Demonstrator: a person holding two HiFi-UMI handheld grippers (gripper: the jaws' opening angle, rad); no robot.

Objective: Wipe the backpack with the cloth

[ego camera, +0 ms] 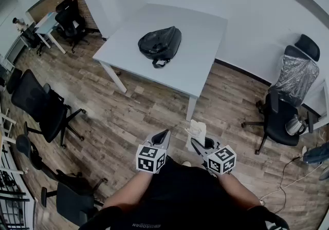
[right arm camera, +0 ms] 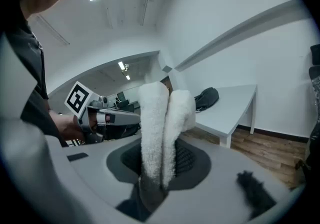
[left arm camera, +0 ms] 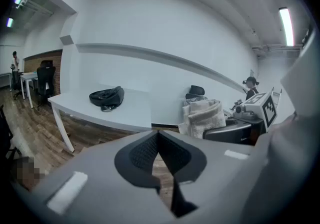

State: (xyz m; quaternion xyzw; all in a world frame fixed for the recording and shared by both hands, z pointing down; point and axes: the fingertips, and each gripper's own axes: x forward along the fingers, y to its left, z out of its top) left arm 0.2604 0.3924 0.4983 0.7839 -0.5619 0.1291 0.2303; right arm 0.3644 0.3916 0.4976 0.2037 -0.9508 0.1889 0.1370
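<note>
A black backpack (ego camera: 160,44) lies flat on the white table (ego camera: 198,72) well ahead of me; it also shows small in the left gripper view (left arm camera: 107,97) and the right gripper view (right arm camera: 207,98). My right gripper (ego camera: 197,145) is shut on a white folded cloth (right arm camera: 162,123), which stands up between its jaws and shows in the head view (ego camera: 197,130) and the left gripper view (left arm camera: 204,116). My left gripper (ego camera: 162,136) is shut with nothing in it, close beside the right one. Both are held over the floor, short of the table.
Black office chairs stand at the left (ego camera: 43,106) and lower left (ego camera: 72,200), another chair with a silver cover at the right (ego camera: 288,95). A second desk (ego camera: 49,23) stands far left. A cable (ego camera: 288,177) runs over the wooden floor at the right.
</note>
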